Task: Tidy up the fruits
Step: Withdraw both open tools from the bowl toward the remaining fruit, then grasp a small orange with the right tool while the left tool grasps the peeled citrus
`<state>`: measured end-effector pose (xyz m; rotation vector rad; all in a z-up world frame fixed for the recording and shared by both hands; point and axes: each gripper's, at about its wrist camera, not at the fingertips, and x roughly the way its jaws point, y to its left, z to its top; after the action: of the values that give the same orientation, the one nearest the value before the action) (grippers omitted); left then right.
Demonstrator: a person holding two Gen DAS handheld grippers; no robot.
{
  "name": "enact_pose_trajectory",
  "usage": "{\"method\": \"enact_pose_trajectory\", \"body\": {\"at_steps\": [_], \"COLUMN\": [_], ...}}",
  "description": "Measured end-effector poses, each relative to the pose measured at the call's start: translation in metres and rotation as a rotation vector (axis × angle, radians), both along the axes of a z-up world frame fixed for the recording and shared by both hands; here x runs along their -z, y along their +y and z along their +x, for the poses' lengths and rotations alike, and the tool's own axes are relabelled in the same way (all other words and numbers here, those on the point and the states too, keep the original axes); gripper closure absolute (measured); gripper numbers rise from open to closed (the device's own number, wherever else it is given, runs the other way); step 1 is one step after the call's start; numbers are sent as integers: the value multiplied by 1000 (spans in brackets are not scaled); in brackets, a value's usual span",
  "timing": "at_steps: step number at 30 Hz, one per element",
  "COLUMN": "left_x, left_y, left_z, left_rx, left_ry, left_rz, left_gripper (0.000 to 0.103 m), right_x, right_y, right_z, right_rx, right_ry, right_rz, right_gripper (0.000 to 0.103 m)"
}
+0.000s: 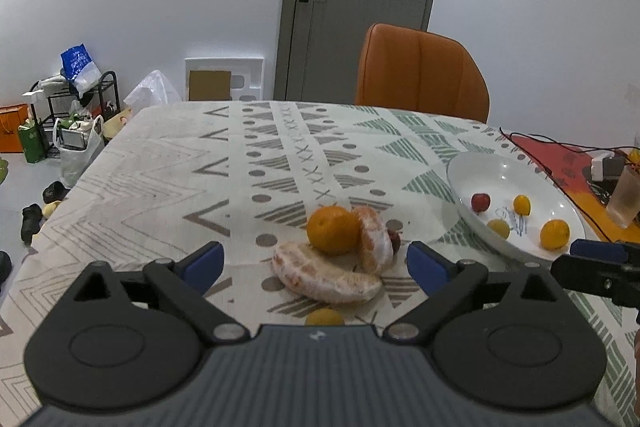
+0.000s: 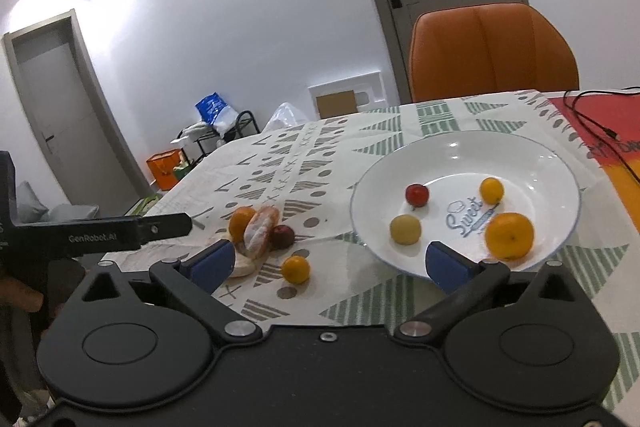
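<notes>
Both grippers stand wide and hold nothing. The left gripper [image 1: 316,263] faces an orange [image 1: 333,229] and two peeled segments [image 1: 324,281] on the tablecloth [image 1: 160,167]. The right gripper [image 2: 330,265] hovers at the plate [image 2: 556,163], which holds four small fruits.

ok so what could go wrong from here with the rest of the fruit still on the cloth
1. The whole orange leans against two peeled segments; gripping one may send it rolling across the tablecloth.
2. Peeled segments look soft, so the open left gripper could squash one.
3. The white plate already holds four round fruits, including a large orange near its front rim; another drop might knock one out.
</notes>
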<state>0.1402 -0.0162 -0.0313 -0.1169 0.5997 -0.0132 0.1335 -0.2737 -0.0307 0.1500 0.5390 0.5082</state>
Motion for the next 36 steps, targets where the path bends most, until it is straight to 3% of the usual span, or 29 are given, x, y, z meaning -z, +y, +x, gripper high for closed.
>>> {"method": "enact_pose_trajectory", "body": {"at_steps": [9,15,24,36], "left_x": [17,24,34,47], "left_y": [-1,0,-3,-2], "left_z": [7,15,25,41], "left_rx": [31,38,89,99], "left_ry": [49,69,75,103], "left_rz": [12,21,25,21], "left_gripper": [6,8,10,14], "right_x": [5,13,24,34], "right_y": [11,22,33,42], "right_z": [3,9,14,27], "right_rx": [-43,-66,-75,-78], "right_ry": [19,49,77,115], "right_rz": [27,1,-15,-24], "right_gripper": [1,11,12,31]}}
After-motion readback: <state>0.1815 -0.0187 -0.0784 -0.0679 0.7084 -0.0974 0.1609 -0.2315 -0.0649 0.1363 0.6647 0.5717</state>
